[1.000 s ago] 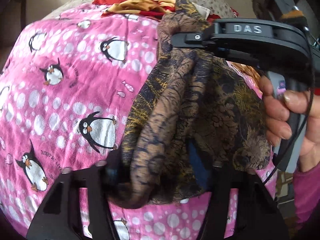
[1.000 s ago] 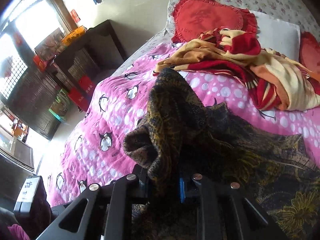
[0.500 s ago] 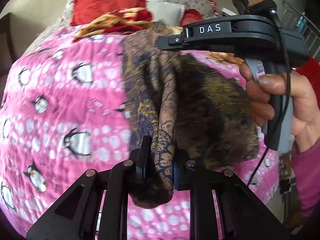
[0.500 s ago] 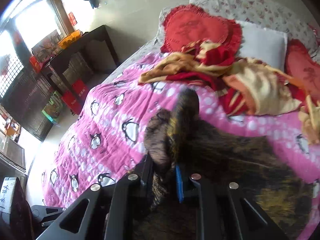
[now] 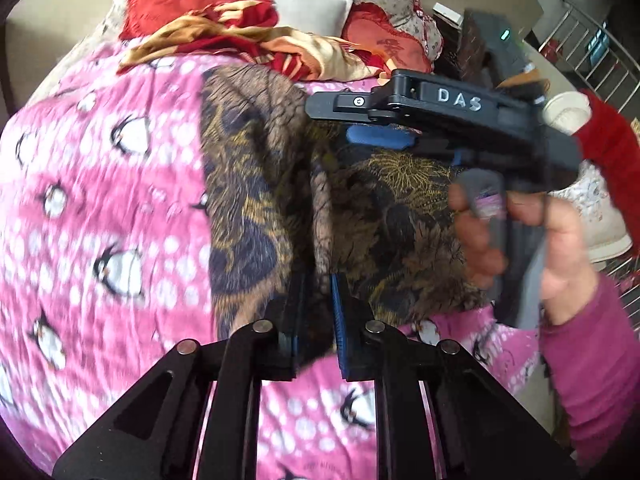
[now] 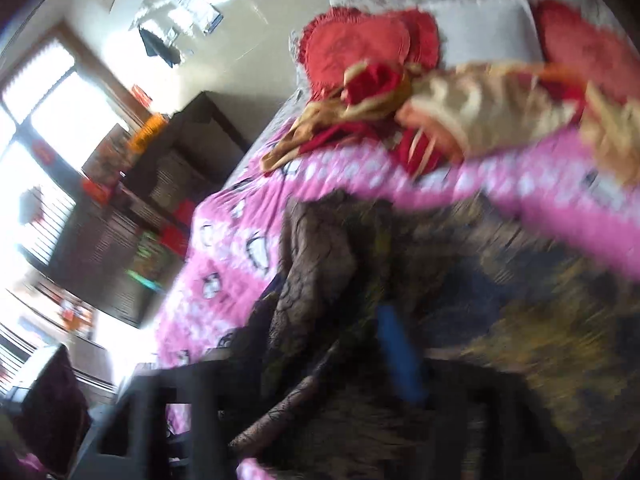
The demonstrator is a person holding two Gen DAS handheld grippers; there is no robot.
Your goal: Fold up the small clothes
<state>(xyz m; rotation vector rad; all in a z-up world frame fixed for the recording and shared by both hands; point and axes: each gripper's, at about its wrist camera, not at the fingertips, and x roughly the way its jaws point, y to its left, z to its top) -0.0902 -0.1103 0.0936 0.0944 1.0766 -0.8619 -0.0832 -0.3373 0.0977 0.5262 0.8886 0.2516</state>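
Observation:
A dark brown garment with a gold and navy print [image 5: 248, 184] lies partly bunched on the pink penguin bedsheet [image 5: 100, 200]. My left gripper [image 5: 316, 312] is shut on the garment's near edge, and a fold rises from between its blue pads. A hand holds my right gripper [image 5: 336, 120] over the garment's far part. Its jaws are opening, and one blue pad [image 5: 376, 136] shows bare. In the blurred right wrist view, a ridge of the garment [image 6: 316, 248] still stands between the spread fingers of the right gripper [image 6: 324, 352], with no pad pressing on it.
A red and gold blanket [image 5: 240, 36] is heaped at the head of the bed, before red heart cushions [image 6: 352, 48] and a white pillow [image 5: 312, 8]. A dark desk [image 6: 192, 140] and bright windows stand off the bed's left side. A metal railing [image 5: 600, 60] shows at the right.
The left gripper closed on the garment's near edge and lifted it a little. The right gripper, which was shut on a fold, opened its jaws, swung sideways and rolled.

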